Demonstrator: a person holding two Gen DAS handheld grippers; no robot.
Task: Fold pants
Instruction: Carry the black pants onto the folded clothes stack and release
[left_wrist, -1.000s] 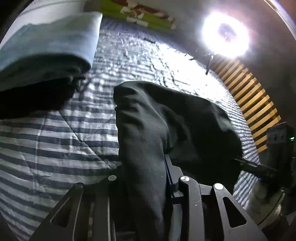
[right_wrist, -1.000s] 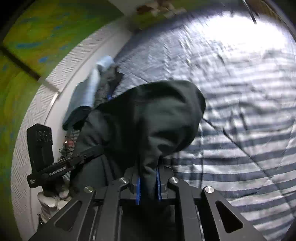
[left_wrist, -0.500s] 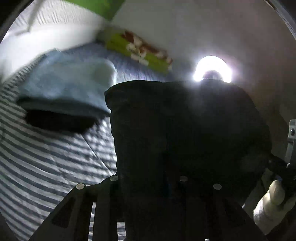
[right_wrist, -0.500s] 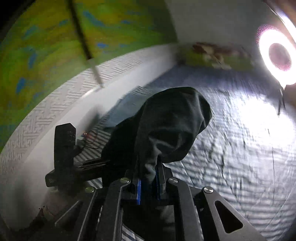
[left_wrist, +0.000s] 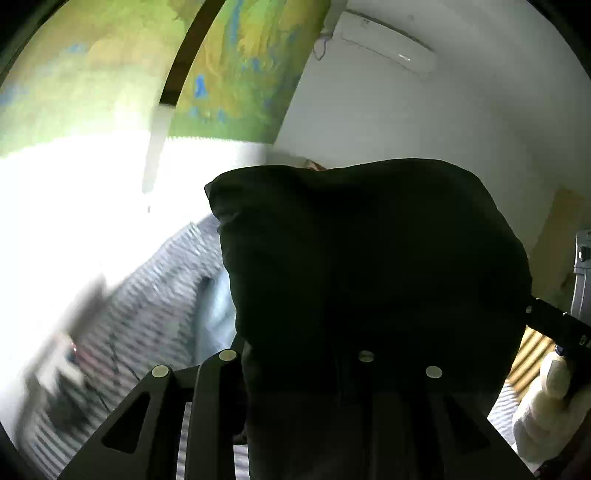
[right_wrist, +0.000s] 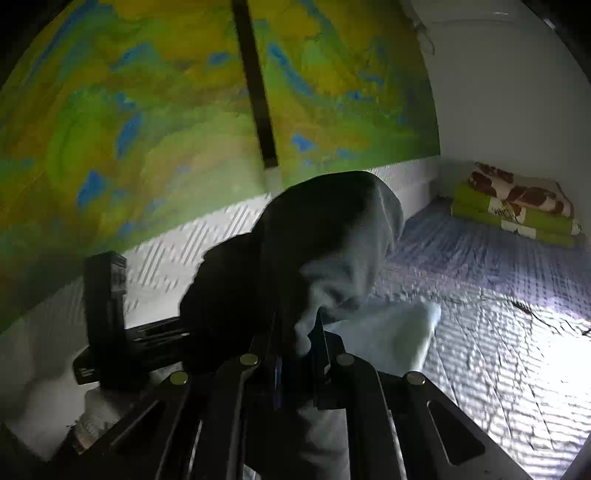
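Pants: the dark pants (left_wrist: 369, 266) hang bunched in the air above the striped bed cover (right_wrist: 498, 332), draped over both grippers and filling the middle of each wrist view.
Left gripper: the left gripper (left_wrist: 332, 369) is almost wholly hidden under the cloth; its fingers are clamped on a thick fold of the pants, which spills over them on all sides.
Right gripper: the right gripper (right_wrist: 299, 343) is clenched on a thin fold of the pants, which rises from between its blue-edged pads and flops over in a hood shape.
Hands: a white-gloved hand (left_wrist: 546, 406) holds the other tool's handle at the right edge of the left wrist view.
Bed: a pale blue cloth (right_wrist: 388, 339) lies on the cover beyond the right gripper, just beside the wall-side edge; folded green bedding (right_wrist: 517, 210) sits at the far corner.
Wall: a green and yellow wall hanging (right_wrist: 166, 110) is above the bed's long edge.
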